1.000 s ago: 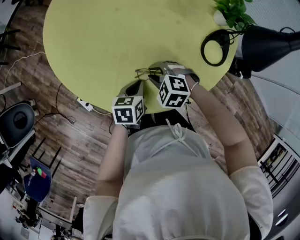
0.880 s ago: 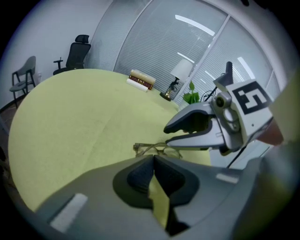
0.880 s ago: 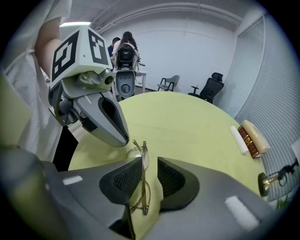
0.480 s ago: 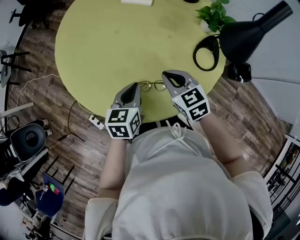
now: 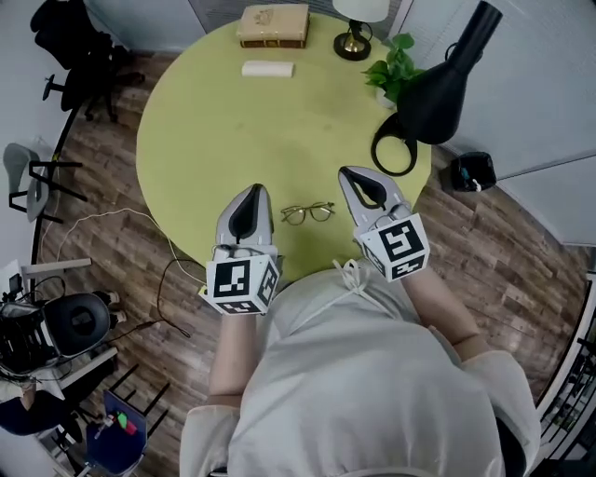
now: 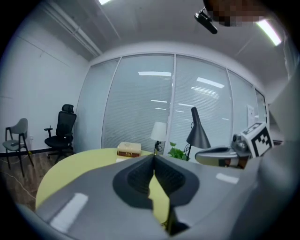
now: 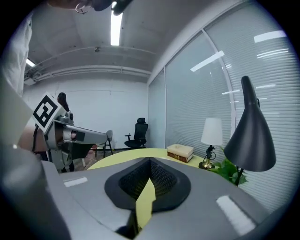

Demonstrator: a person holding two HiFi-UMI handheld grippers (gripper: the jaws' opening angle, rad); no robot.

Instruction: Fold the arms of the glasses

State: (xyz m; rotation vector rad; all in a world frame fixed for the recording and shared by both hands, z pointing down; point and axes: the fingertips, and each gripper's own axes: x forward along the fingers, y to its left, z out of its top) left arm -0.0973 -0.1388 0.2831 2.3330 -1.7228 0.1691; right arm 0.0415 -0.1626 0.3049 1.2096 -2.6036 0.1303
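Above the near edge of the round yellow table [image 5: 233, 121], the left gripper [image 5: 250, 190] hangs with its two jaws pressed together at the tips; its own view shows the dark ribbed pads [image 6: 140, 176] meeting in a point with nothing caught between them. The right gripper [image 5: 348, 174] is likewise closed and empty, and in its own view the pads [image 7: 161, 178] come together at the front with only a sliver of yellow tabletop showing through the gap behind them. Both tools point away from the person and roughly level across the table, each carrying its marker cube, the left cube [image 5: 240, 284] and the right cube [image 5: 402, 247], nearest the body. Between the two tools, touching neither, the glasses [image 5: 308, 213] lie on the table close to its near rim, thin-rimmed, lenses side by side; they are too small to tell how the arms sit. Farther across the table a small white block [image 5: 268, 69] lies flat, with a stack of books [image 5: 273, 25] behind it at the far rim. To the right of the books stands a small lamp with a white shade [image 5: 358, 11], then a green plant [image 5: 396, 74], and a black desk lamp [image 5: 447, 79] whose ring-shaped base [image 5: 380, 154] rests at the table's right edge. A wooden floor [image 5: 112, 233] surrounds the table, and a dark office chair [image 5: 79, 47] stands off to the far left.
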